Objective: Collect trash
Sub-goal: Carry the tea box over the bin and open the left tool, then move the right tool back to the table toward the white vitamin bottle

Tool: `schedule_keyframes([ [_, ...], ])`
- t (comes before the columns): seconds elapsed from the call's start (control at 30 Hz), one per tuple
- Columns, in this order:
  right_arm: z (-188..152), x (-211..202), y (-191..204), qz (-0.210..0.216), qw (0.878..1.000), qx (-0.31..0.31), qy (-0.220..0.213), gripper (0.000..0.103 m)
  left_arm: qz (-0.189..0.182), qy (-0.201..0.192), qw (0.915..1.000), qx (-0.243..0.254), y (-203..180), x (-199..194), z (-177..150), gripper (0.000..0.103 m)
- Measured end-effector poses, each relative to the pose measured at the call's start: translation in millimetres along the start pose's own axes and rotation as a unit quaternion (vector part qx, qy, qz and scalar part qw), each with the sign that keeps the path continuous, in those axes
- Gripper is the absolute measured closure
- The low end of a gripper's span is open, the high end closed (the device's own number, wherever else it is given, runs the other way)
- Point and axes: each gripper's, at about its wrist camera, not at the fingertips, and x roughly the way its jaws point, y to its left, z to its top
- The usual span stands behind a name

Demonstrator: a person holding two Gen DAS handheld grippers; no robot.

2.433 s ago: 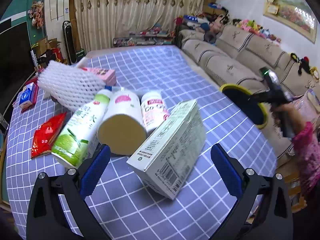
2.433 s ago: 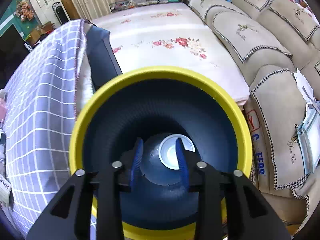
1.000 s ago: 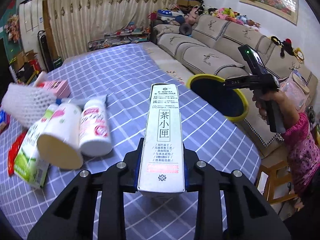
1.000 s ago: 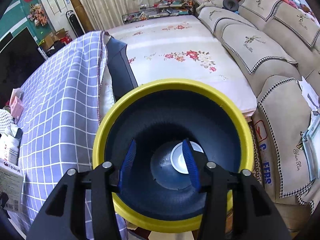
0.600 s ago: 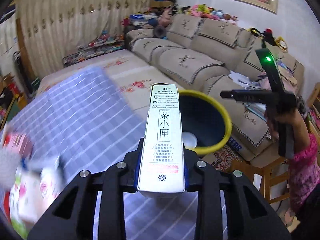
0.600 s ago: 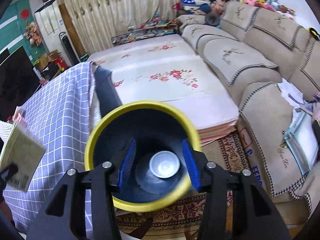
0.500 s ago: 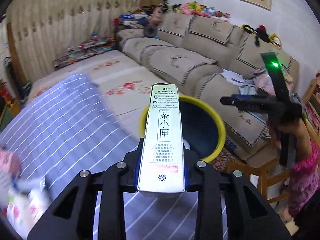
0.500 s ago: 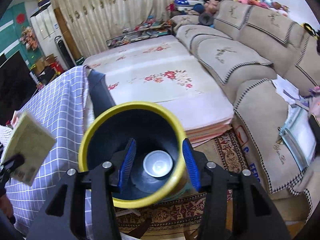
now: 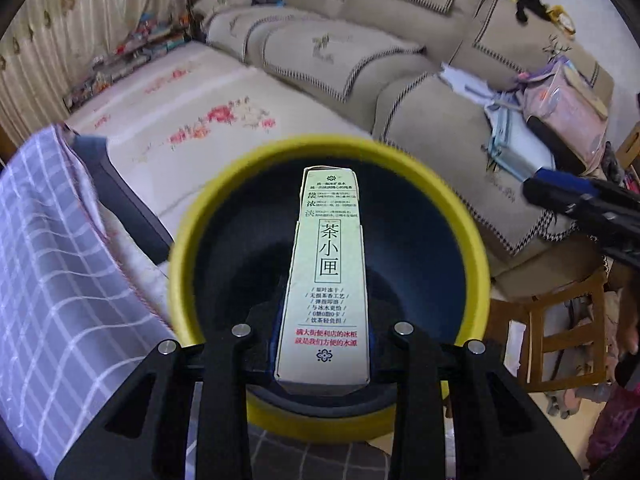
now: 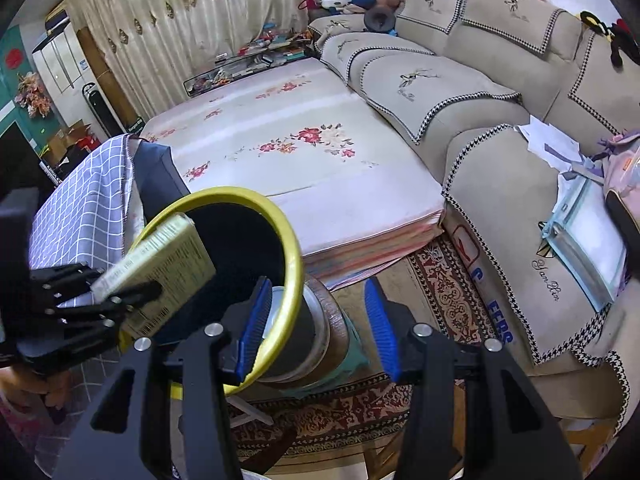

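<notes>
My left gripper is shut on a tall pale-green tea carton and holds it over the mouth of the yellow-rimmed dark bin. The right wrist view shows the same carton in the left gripper, tilted above the bin's rim. My right gripper is open with nothing between its blue pads, just right of the bin above the patterned rug. Its dark tip with a blue pad shows at the right edge of the left wrist view.
The table with the purple checked cloth lies left of the bin. A floral mat and a beige sofa with papers and a pink bag lie beyond. A wooden stool stands to the bin's right.
My left gripper closed on the carton, lifted it off the table and swung it right until it hangs over the bin. My right gripper drew back out of the bin to its right side.
</notes>
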Motion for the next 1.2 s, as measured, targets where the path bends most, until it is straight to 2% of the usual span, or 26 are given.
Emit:
schedule_keyframes([
  [0.07, -1, 2, -2, 0.002, 1.0, 0.003, 0.001, 0.053, 0.002, 0.015, 0.9999, -0.006, -1, 9, 0, 0.071],
  [0.1, -2, 3, -2, 0.002, 1.0, 0.003, 0.002, 0.053, 0.004, 0.009, 0.9999, -0.006, -2, 9, 0, 0.07],
  [0.17, -4, 5, -3, 0.005, 1.0, 0.004, 0.004, 0.053, 0.022, -0.01, 0.9997, -0.005, -2, 3, -1, 0.046],
  [0.27, -8, 5, -3, 0.012, 1.0, 0.006, 0.004, 0.053, 0.028, -0.022, 0.9993, -0.008, -3, -9, -7, 0.043],
  [0.37, -12, 3, 2, 0.017, 1.0, 0.008, 0.004, 0.052, 0.027, -0.046, 0.9982, -0.03, 2, -39, -22, 0.043],
  [0.43, -16, 1, 6, 0.019, 1.0, 0.003, 0.004, 0.052, 0.027, -0.079, 0.9954, -0.048, 9, -72, -39, 0.038],
  [0.47, -16, -1, 8, 0.02, 1.0, 0.002, 0.003, 0.052, 0.031, -0.098, 0.993, -0.058, 14, -91, -50, 0.034],
  [0.57, -19, -6, 19, 0.026, 1.0, -0.007, -0.002, 0.052, 0.048, -0.143, 0.9851, -0.081, 26, -137, -79, 0.03],
  [0.67, -21, -12, 40, 0.035, 0.999, -0.022, -0.008, 0.052, 0.088, -0.188, 0.9729, -0.102, 37, -187, -116, 0.02],
  [0.8, -25, -20, 79, 0.06, 0.997, -0.053, -0.013, 0.051, 0.144, -0.218, 0.9534, -0.151, 63, -242, -175, 0.019],
  [0.9, -29, -24, 117, 0.083, 0.993, -0.08, -0.017, 0.05, 0.183, -0.22, 0.9376, -0.198, 86, -274, -220, 0.017],
  [1.0, -35, -29, 162, 0.113, 0.987, -0.111, -0.02, 0.05, 0.216, -0.224, 0.918, -0.246, 104, -299, -263, 0.017],
  [1.13, -49, -34, 224, 0.158, 0.977, -0.144, -0.022, 0.048, 0.241, -0.223, 0.9007, -0.284, 120, -320, -314, 0.016],
  [1.2, -56, -36, 253, 0.183, 0.971, -0.155, -0.019, 0.048, 0.248, -0.222, 0.895, -0.297, 127, -327, -333, 0.016],
])
